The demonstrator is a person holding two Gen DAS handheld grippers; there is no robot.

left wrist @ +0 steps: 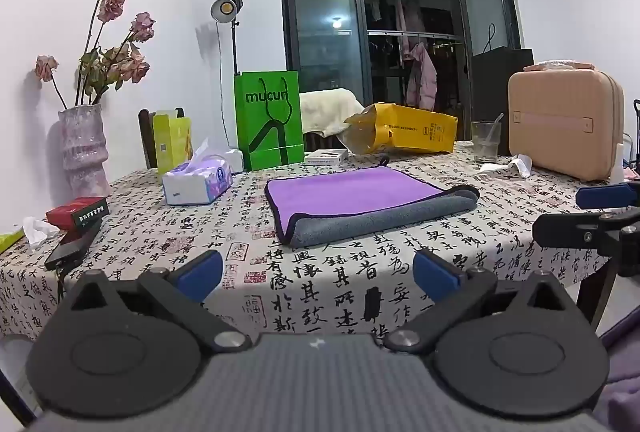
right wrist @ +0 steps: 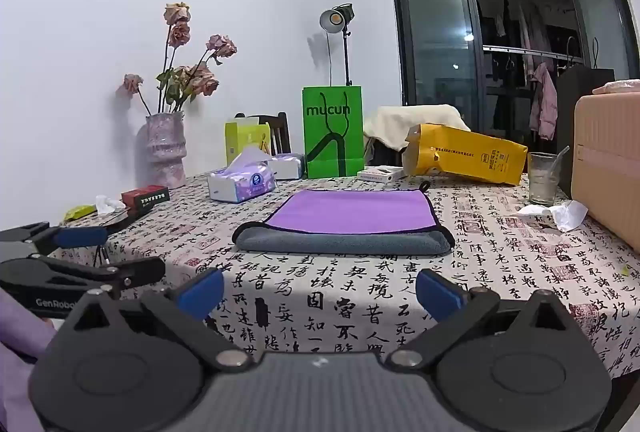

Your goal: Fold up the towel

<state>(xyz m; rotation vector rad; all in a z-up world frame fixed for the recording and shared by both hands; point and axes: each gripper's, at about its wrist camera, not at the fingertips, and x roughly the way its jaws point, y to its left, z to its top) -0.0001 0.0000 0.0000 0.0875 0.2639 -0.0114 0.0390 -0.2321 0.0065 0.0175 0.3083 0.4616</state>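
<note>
While one folded towel (left wrist: 360, 200) lies on the table (left wrist: 360, 272), two tools, left tool (left wrist: 318, 272) and right tool (right wrist: 320, 288), gape empty.

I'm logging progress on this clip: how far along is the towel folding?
Done: the towel already lies folded once on the table, purple face up, grey fold toward the cameras. In hand: nothing; the left gripper and right gripper are both open, short of the towel. Left: any further fold, if wanted.

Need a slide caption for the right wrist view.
Open right tool hovers before the folded purple-and-grey towel on the calligraphy tablecloth.
</note>
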